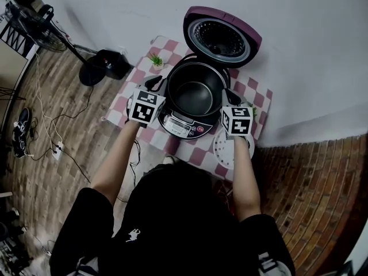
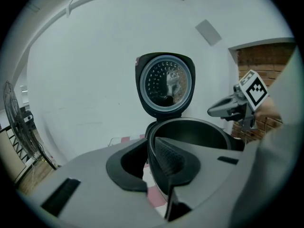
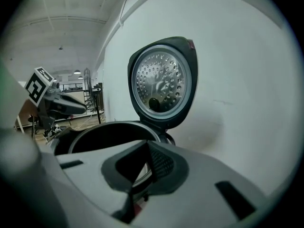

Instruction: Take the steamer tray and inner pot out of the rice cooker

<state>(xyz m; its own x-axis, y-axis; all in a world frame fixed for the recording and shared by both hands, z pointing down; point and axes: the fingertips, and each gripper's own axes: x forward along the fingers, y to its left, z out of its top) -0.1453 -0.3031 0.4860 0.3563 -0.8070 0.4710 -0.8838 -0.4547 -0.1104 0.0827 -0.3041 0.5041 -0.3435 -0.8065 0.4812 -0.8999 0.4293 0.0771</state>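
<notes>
- My left gripper (image 2: 151, 163) stands slightly parted astride the rim of the inner pot (image 1: 192, 95). A gap shows beside the pot wall, so nothing is pinched.
- My right gripper (image 3: 142, 170) is clenched on nothing, with the opposite rim just ahead of its tips.
- The pot sits upright in the rice cooker (image 1: 181, 125) between my grippers, mouth up and axis vertical.
- I judge it stiff, smooth and fairly heavy. The thin rim, pinched on both sides, is the hold.
- The steamer tray (image 1: 227, 151) lies flat on the checked cloth (image 1: 253, 91), behind my right gripper and already out.
</notes>
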